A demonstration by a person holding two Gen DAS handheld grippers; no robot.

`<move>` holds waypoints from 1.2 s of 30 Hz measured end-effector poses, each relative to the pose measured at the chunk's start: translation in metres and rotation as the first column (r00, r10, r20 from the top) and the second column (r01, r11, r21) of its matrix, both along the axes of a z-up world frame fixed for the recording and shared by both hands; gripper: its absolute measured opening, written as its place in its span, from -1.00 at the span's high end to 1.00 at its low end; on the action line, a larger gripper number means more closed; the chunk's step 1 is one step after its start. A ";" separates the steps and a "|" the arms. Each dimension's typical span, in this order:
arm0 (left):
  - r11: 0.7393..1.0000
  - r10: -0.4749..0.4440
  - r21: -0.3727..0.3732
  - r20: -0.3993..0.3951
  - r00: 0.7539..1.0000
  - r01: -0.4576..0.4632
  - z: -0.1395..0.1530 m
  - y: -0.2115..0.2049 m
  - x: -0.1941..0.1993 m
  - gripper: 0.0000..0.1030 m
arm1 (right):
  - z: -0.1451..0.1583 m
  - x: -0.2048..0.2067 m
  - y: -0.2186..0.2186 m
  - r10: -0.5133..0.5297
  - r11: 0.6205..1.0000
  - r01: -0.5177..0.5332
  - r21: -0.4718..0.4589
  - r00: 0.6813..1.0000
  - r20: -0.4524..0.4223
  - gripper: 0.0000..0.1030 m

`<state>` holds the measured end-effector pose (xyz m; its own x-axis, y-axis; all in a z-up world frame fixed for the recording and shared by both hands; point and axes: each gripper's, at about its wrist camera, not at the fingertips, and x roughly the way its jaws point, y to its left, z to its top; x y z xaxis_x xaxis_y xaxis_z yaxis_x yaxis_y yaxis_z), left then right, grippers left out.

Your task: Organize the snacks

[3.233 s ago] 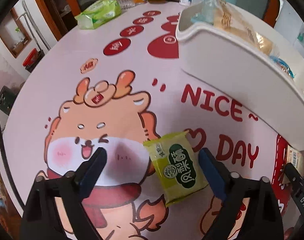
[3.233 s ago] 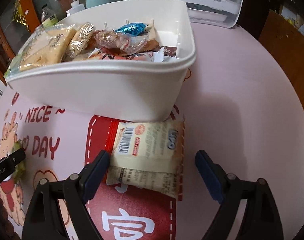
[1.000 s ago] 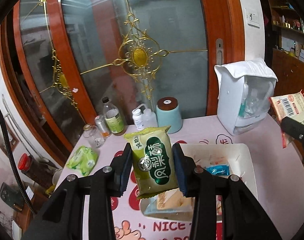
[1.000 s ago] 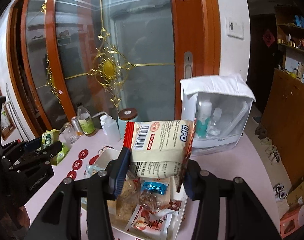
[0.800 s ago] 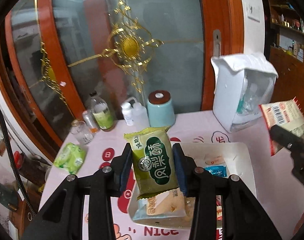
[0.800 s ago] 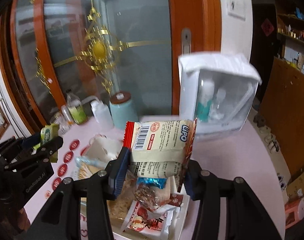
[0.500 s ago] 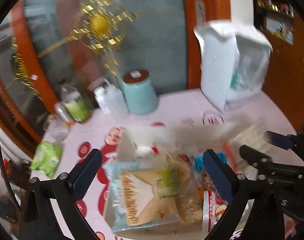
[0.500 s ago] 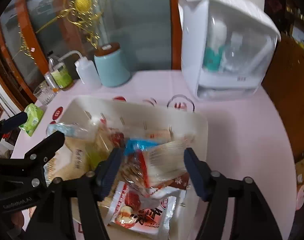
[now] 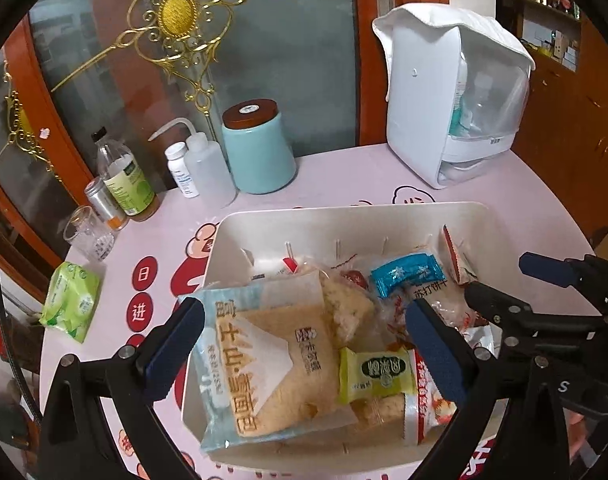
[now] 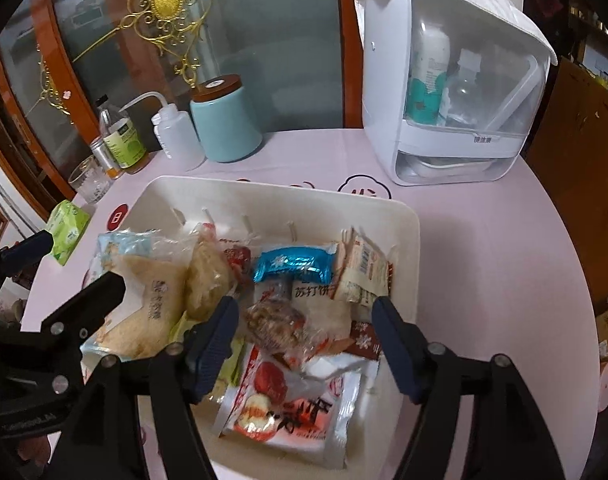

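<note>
- White plastic bin (image 9: 224, 240) holds the snacks heaped together; the green pastry packet (image 9: 378, 374) lies on the pile near its front wall, beside the big toast bag (image 9: 264, 360).
- Left gripper (image 9: 304, 354) hangs over the bin with jaws spread wide and nothing in them; right gripper (image 10: 306, 340) is likewise released, over the red-fruit packet (image 10: 288, 400).
- Risk, as I judge it: the two grippers stand close together above the bin, so pulling away carelessly could knock them together or snag a loose wrapper and drag it out.
- Toast bag overhangs the bin's front left corner and could slide off if nudged.
- Behind the bin, the teal canister (image 9: 258, 152), squeeze bottle (image 9: 208, 168) and white organiser box (image 10: 444, 80) crowd the table (image 10: 484, 280); right of the bin it lies open.
</note>
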<state>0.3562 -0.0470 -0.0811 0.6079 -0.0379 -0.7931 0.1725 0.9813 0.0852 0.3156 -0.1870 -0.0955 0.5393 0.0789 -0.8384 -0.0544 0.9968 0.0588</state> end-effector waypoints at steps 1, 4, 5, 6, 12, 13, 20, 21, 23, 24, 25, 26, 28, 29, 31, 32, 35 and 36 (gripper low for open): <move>1.000 0.007 0.002 0.008 1.000 -0.007 0.004 0.001 -0.006 -0.95 | 0.002 -0.005 0.001 0.002 1.000 -0.002 -0.001 1.000 0.003 -0.36; 1.000 0.013 -0.009 0.012 1.000 -0.013 0.014 0.002 -0.021 -0.95 | 0.010 -0.022 0.004 0.009 1.000 -0.009 0.007 1.000 0.012 -0.36; 1.000 0.017 -0.014 0.014 1.000 -0.017 0.019 0.002 -0.029 -0.95 | 0.013 -0.028 0.005 0.010 1.000 -0.010 0.011 1.000 0.015 -0.36; 1.000 0.019 -0.016 0.018 1.000 -0.019 0.022 0.002 -0.034 -0.95 | 0.017 -0.035 0.006 0.010 1.000 -0.011 0.016 1.000 0.019 -0.36; 1.000 0.025 -0.009 0.054 0.998 -0.025 0.053 0.001 -0.086 -0.95 | 0.040 -0.093 0.005 0.004 0.999 -0.006 0.046 0.999 0.053 -0.36; 1.000 0.027 -0.012 0.056 0.998 -0.026 0.058 0.001 -0.097 -0.95 | 0.044 -0.105 0.005 -0.002 0.999 -0.001 0.043 0.998 0.057 -0.36; 0.999 0.050 -0.023 0.057 0.997 -0.048 0.082 0.005 -0.187 -0.95 | 0.058 -0.192 0.005 -0.006 1.000 0.005 0.010 0.999 0.054 -0.37; 0.998 0.054 -0.027 0.057 0.997 -0.052 0.084 0.005 -0.203 -0.95 | 0.058 -0.200 0.005 -0.001 1.000 0.001 0.005 0.998 0.055 -0.37; 0.998 0.061 -0.030 0.057 0.996 -0.060 0.087 0.004 -0.227 -0.95 | 0.060 -0.220 0.007 0.011 1.000 -0.011 -0.009 0.998 0.059 -0.37; 0.997 0.069 -0.026 0.058 0.996 -0.068 0.088 0.004 -0.237 -0.95 | 0.061 -0.230 0.008 0.015 1.000 -0.014 -0.014 0.998 0.062 -0.37; 0.997 0.075 -0.027 0.057 0.996 -0.074 0.089 0.003 -0.249 -0.95 | 0.063 -0.237 0.007 0.016 1.000 -0.015 -0.015 0.998 0.068 -0.37; 0.996 0.082 -0.031 0.051 0.995 -0.080 0.090 0.003 -0.261 -0.95 | 0.065 -0.246 0.007 0.014 1.000 -0.013 -0.013 0.997 0.074 -0.37; 0.995 0.094 -0.035 0.039 0.995 -0.092 0.091 0.004 -0.275 -0.95 | 0.069 -0.258 0.005 0.004 1.000 -0.004 -0.004 0.996 0.087 -0.37; 0.994 0.100 -0.041 0.030 0.995 -0.099 0.091 0.005 -0.283 -0.95 | 0.070 -0.263 0.004 0.002 1.000 -0.002 0.000 0.996 0.091 -0.37; 0.993 0.108 -0.046 0.018 0.994 -0.107 0.092 0.007 -0.298 -0.95 | 0.076 -0.276 0.000 -0.010 1.000 0.008 0.016 0.995 0.102 -0.37; 0.993 0.112 -0.043 0.016 0.994 -0.111 0.092 0.007 -0.302 -0.95 | 0.078 -0.282 -0.001 -0.015 1.000 0.012 0.023 0.994 0.107 -0.37; 0.991 0.131 -0.035 0.018 0.991 -0.131 0.097 0.009 -0.317 -0.95 | 0.085 -0.301 -0.004 -0.028 0.999 0.024 0.035 0.992 0.120 -0.37; 0.990 0.139 -0.037 0.020 0.990 -0.138 0.098 0.010 -0.322 -0.95 | 0.087 -0.307 -0.005 -0.031 0.999 0.027 0.037 0.992 0.123 -0.37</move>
<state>0.0346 -0.0372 0.0171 0.6272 0.0199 -0.7786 0.0334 0.9981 0.0524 0.0085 -0.1917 -0.0084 0.6414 0.0899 -0.7619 -0.0345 0.9955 0.0885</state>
